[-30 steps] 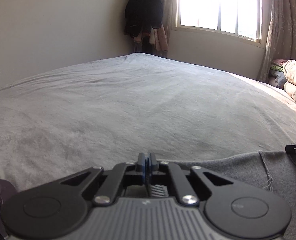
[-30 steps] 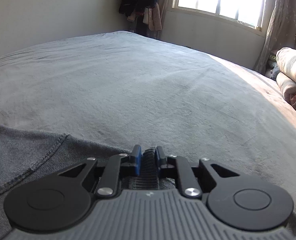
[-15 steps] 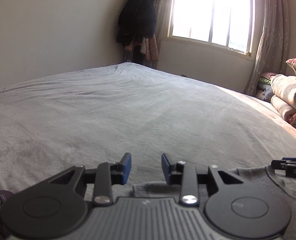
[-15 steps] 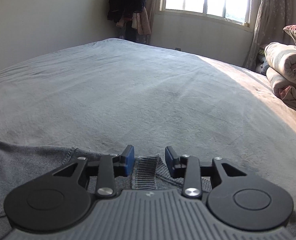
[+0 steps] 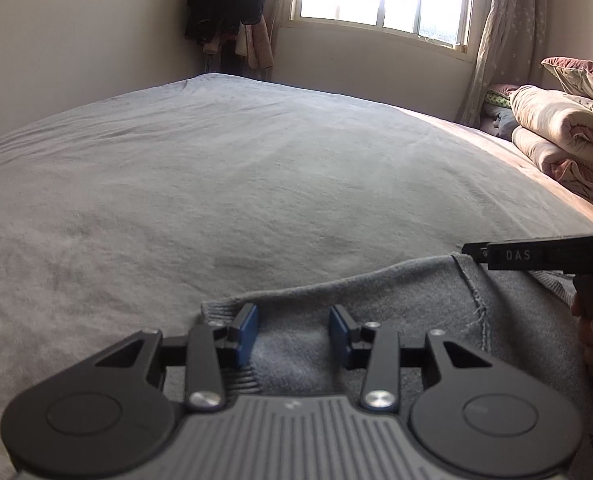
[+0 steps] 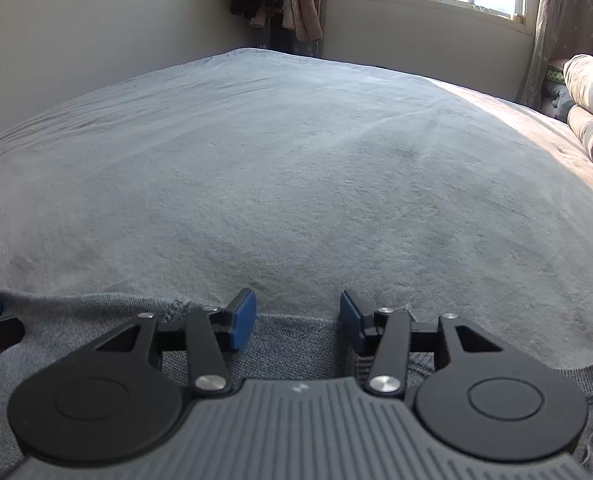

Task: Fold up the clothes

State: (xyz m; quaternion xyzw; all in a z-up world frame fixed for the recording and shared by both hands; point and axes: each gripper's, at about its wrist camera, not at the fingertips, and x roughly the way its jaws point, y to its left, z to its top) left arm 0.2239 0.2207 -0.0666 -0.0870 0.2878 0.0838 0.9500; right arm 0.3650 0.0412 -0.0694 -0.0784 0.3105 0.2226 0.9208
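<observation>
Both claws, left (image 5: 292, 330) and right (image 6: 296, 316), have just spread open over a grey sweater (image 5: 396, 292) lying flat on the bed (image 5: 256, 184), pinching nothing; any drag on withdrawal could rumple the released edge.

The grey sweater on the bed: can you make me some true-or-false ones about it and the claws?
1. The sweater lies on the bed. True.
2. The left claw is squeezing the sweater. False: its jaws stand apart, the cloth loose between them.
3. The right claw is open. True.
4. The sweater is red. False: it is grey.
5. Rolled blankets sit on the bed's right side. True.
</observation>
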